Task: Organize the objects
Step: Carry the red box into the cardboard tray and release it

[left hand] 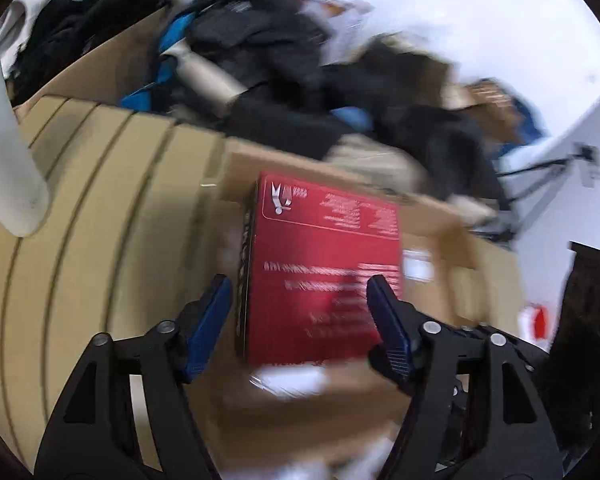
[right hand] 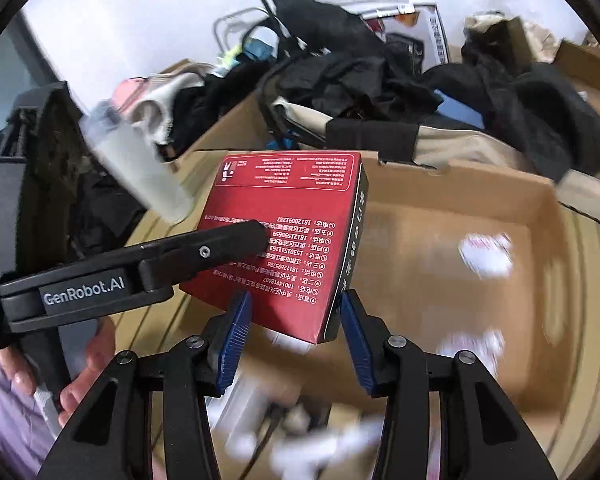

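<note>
A flat red box (left hand: 324,268) with white print is held in the air over an open cardboard box (right hand: 460,216). In the left wrist view my left gripper (left hand: 300,288) has its blue pads on both sides of the red box, gripping it. In the right wrist view the red box (right hand: 284,248) is tilted, and the left gripper's black finger (right hand: 228,248) lies across its face. My right gripper (right hand: 294,300) is open, its blue pads on either side of the box's near corner, not clearly touching.
Dark clothes (right hand: 360,72) and bags are piled behind the cardboard box. White papers (right hand: 484,256) lie inside it. A pale plastic bottle (right hand: 140,160) sits at the left. Ribbed cardboard (left hand: 80,208) lies at the left. A white wall is behind.
</note>
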`<state>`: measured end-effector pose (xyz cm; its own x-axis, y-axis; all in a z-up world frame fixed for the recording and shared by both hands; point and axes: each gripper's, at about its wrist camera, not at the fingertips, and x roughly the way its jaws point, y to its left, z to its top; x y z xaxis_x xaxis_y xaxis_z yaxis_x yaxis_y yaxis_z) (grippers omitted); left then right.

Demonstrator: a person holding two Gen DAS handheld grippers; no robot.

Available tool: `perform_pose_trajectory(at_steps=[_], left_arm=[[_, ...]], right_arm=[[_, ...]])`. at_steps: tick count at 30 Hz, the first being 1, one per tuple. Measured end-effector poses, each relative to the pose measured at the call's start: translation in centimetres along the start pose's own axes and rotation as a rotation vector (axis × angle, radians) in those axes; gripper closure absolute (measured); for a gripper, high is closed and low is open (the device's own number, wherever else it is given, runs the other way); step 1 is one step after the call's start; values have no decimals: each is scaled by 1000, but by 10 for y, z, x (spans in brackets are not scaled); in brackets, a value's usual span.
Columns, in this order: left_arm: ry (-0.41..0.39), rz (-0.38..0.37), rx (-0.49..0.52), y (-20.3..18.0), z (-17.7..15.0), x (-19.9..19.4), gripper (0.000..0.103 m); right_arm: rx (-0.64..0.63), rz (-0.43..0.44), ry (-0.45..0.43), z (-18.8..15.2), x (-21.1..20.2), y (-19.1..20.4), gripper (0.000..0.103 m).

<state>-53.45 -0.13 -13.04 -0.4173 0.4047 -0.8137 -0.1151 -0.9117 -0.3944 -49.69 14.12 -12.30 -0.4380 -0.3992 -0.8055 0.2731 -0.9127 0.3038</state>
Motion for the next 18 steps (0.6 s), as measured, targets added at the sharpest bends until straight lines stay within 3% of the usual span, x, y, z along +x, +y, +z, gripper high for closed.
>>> perform_pose_trajectory(at_steps=[2,4,8,10,11,13,14,16,18], left_arm=[[-5,-41,5,3,2,2,30],[-50,-78,35,5,-1,-9,25],[-153,-27,63,7,-7,-44,18],[-191,53,59,11,-11,-60,9],[-199,136,58,10,-13,-68,0],[-193,300,77,11,-15,-79,0],[-193,348,86,12,-19,-87,0],[-208,385,75,16,-33,-107,0],[-253,395,56,16,-53,-131,0]], right_arm=[[50,-34,26,5,28,-12,53],[79,14,36,2,39,-20,54],[52,-12,-21,-7,14,-23,54],[17,-62,-77,-10,-17,-20,53],[2,-73,-103,-12,-31,-19,53],[-51,-113,-168,-15,-69,-14,53],[-77,-147,-181,-14,-82,-12,51],[-106,-230,-191,-19,-107,-10,50],[-108,-248,-236,-30,-141,-8,50]])
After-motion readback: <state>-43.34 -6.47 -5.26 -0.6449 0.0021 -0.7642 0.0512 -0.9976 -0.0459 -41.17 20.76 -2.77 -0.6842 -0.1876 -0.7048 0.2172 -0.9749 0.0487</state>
